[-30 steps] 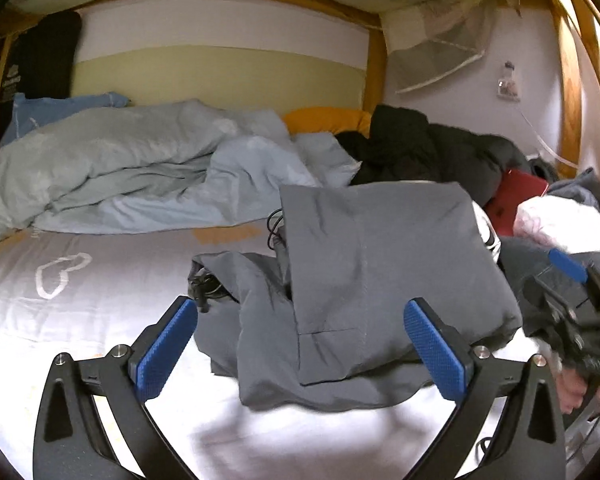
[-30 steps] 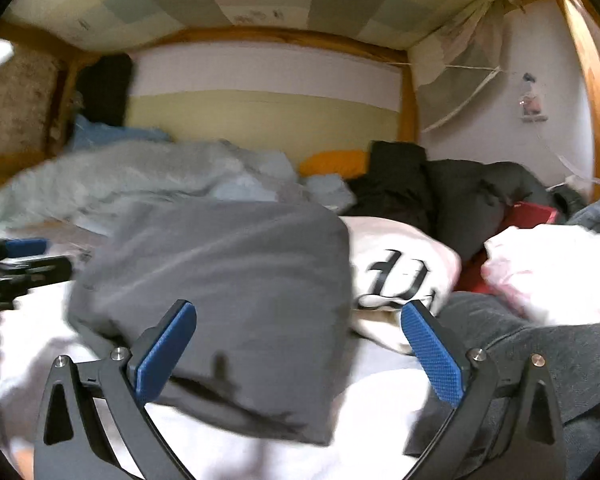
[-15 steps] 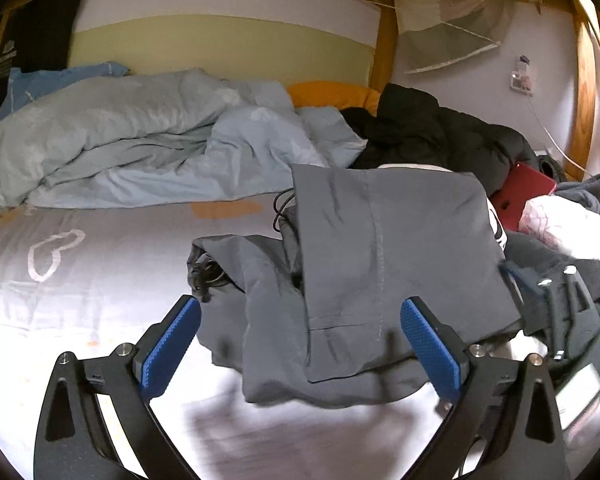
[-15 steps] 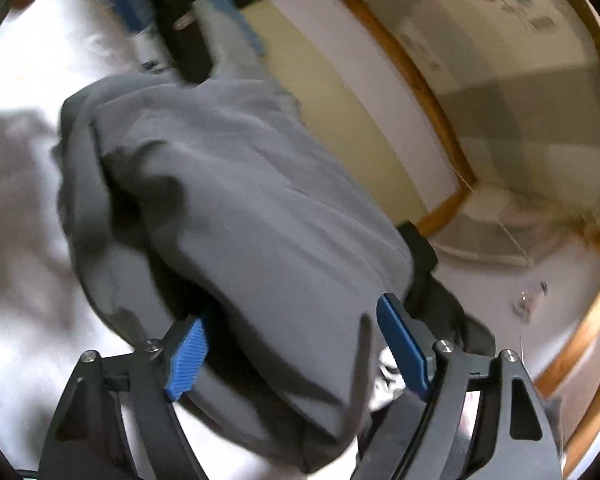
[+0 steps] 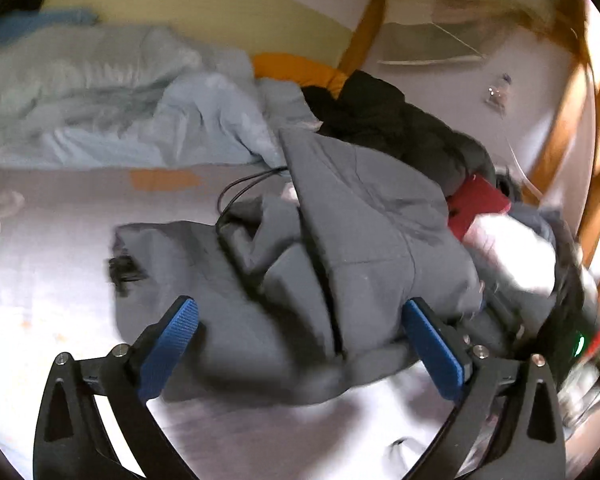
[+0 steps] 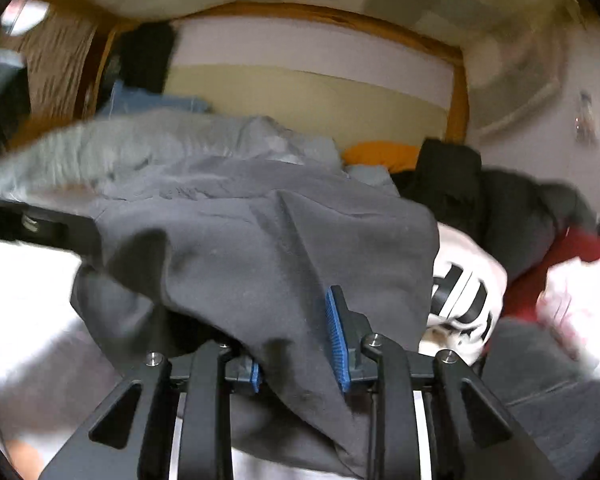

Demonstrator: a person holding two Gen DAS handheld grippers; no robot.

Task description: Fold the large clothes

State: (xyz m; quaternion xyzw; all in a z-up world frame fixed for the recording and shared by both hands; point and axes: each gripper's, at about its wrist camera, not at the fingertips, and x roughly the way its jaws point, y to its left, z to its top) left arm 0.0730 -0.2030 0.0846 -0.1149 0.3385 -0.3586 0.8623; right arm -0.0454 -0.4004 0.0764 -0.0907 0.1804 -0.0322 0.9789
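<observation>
- While the grey garment [image 5: 364,240] lies crumpled on the bed [image 5: 60,280], the left hand-held gripper [image 5: 300,344] hangs over its near edge with its blue pads spread wide apart and nothing between them.
- The right hand-held gripper [image 6: 296,344] has its pads drawn close together, with a fold of the same grey garment [image 6: 260,248] pinched between them; cloth drapes over the left pad and hangs down in front of the camera.
- In the left wrist view the garment is partly folded: a flat panel lies on top, sloping toward the right, and looser bunched cloth spreads to the left of it on the pale sheet.
- A thin black cord [image 5: 240,188] loops out from under the garment's far edge onto the sheet.
- Behind the garment a rumpled light blue duvet [image 5: 120,120] is heaped against the headboard, with an orange pillow [image 5: 296,68] just beside it.
- A black jacket [image 5: 400,128] is piled to the right of the duvet, touching the garment's far corner.
- A red item [image 5: 476,204] and a white bundle [image 5: 512,252] lie right of the garment; what they are is too blurred to tell.
- In the right wrist view a white cloth with black lettering [image 6: 464,300] lies just to the right of the garment.
- Both views are smeared by motion.
</observation>
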